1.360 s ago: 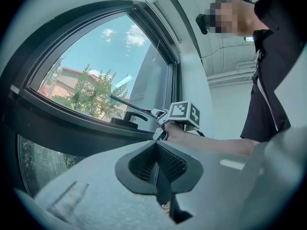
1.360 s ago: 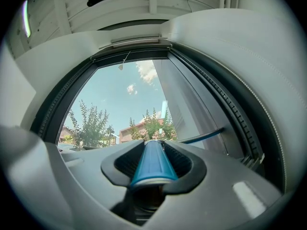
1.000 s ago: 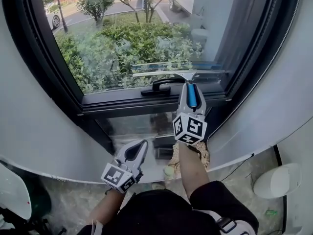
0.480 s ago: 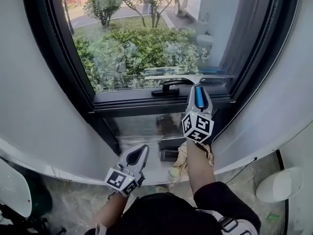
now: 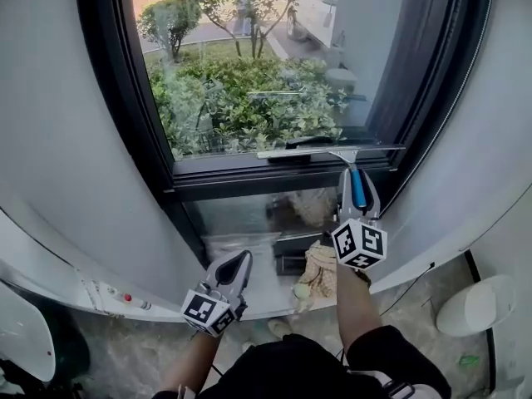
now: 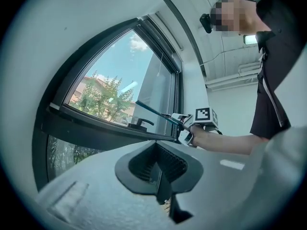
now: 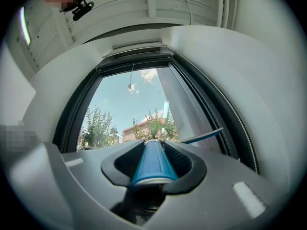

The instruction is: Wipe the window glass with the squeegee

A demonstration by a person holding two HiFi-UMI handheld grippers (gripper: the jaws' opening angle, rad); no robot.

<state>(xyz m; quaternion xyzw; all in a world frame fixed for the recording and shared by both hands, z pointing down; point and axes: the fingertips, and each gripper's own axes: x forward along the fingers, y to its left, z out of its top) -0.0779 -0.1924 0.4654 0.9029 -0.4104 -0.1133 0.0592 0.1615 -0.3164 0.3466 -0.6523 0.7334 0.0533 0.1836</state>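
**Squeegee low on the pane, held by the handle**

A pale curved wall point(image 5: 50, 140) surrounds the dark-framed window, and green shrubs and a street show through the window glass point(image 5: 249, 90). Your right tool point(image 5: 356, 181) is clenched on the blue round handle of the squeegee point(image 5: 358, 193), which runs straight out between its jaws. The long thin blade point(image 5: 328, 150) lies crosswise just past the tips, low on the pane and right above the dark bottom frame rail point(image 5: 249, 181). Whether the blade touches the glass cannot be told. Your left tool point(image 5: 233, 268) hangs well below and to the left of the right one, jaws together on nothing.

The squeegee looks light and stiff, with a soft rubber edge. Its smooth round handle could roll in the jaws, so a firm mid-handle grip looks right. The glass is hard and slick, so even pressure should suffice.
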